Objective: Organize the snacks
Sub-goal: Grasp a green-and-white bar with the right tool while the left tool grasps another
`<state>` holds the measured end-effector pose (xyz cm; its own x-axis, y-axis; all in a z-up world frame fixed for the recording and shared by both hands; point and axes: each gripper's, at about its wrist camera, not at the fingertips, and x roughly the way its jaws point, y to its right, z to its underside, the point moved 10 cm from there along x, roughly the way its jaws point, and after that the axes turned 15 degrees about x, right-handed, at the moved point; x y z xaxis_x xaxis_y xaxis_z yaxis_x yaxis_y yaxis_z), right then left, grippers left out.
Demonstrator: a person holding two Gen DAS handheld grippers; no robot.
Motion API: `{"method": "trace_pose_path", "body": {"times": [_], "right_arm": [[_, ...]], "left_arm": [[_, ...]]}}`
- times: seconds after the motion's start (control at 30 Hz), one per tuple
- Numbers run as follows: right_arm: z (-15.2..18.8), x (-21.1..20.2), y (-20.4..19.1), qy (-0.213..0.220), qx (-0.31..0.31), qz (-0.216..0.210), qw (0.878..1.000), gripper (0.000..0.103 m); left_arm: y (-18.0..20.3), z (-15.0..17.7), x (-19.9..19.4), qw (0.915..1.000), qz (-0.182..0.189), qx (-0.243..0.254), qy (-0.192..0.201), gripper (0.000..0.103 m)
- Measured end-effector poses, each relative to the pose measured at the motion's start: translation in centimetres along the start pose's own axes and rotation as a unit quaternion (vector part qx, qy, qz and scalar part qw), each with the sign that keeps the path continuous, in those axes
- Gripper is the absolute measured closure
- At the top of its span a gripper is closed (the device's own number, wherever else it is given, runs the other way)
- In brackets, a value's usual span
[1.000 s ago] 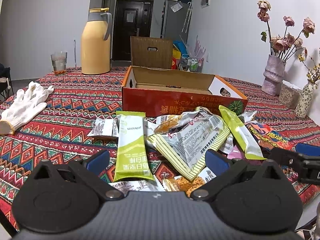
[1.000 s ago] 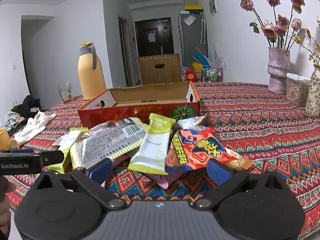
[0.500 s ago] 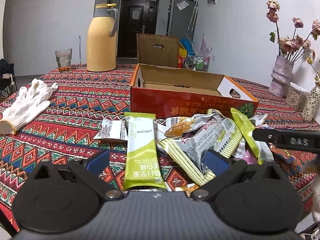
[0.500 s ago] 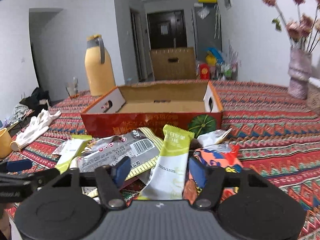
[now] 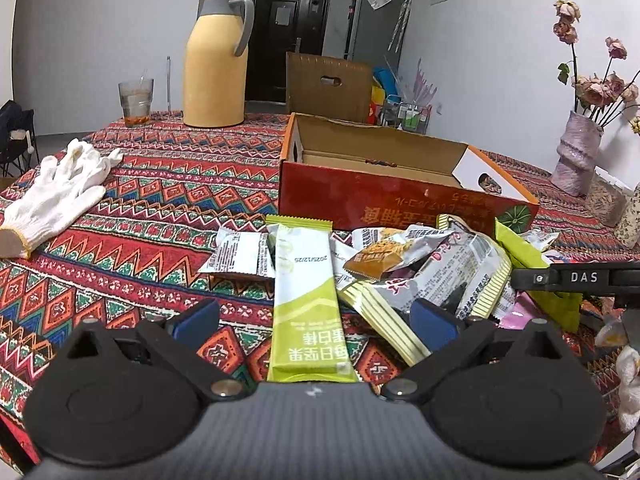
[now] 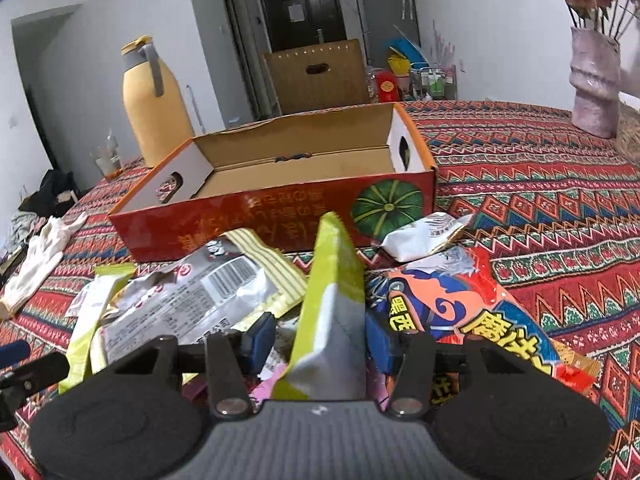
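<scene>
While left gripper (image 5: pixel 314 322) waits wide open over own sachet (image 5: pixel 306 300), right gripper (image 6: pixel 320 338) pinches green packet (image 6: pixel 330 300), tilted up; box (image 6: pixel 280 208) at 12 o'clock, likely its destination.

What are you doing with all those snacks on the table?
Someone is tidying snacks with a gripper in each hand. The right gripper has pinched a green snack packet and tipped it up from the pile. The left gripper is open, with another green packet lying flat between its fingers. The open cardboard box behind the pile looks empty.
</scene>
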<state>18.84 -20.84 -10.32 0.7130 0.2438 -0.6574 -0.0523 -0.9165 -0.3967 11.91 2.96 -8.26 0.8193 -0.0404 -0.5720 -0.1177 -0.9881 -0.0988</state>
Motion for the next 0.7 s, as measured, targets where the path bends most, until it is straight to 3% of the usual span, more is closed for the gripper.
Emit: {"method": "trace_pose_path", "body": {"times": [0.17,0.43,0.6,0.7], "right_arm": [[-0.6,-0.4,0.5,0.009,0.009,-0.006,1.000,0.085],[-0.6,-3.6,0.1,0.063,0.008,-0.036,0.997,0.085],[0.1,-4.5,-0.2,0.080,0.006,-0.043,0.996,0.085],[0.5,-4.6,-0.1,0.079,0.008,-0.045,0.996,0.085]], "left_arm": [[-0.4,0.1,0.3,1.0000,-0.001,-0.004,-0.005,0.000],[-1.4,-0.4,1.8,0.9994,-0.015,-0.009,-0.030,0.002],[-1.9,-0.4,3.4,0.9981,-0.007,-0.027,-0.055,0.025],[-2.1,-0.4,4.4,0.9968,-0.004,-0.038,-0.070,0.030]]}}
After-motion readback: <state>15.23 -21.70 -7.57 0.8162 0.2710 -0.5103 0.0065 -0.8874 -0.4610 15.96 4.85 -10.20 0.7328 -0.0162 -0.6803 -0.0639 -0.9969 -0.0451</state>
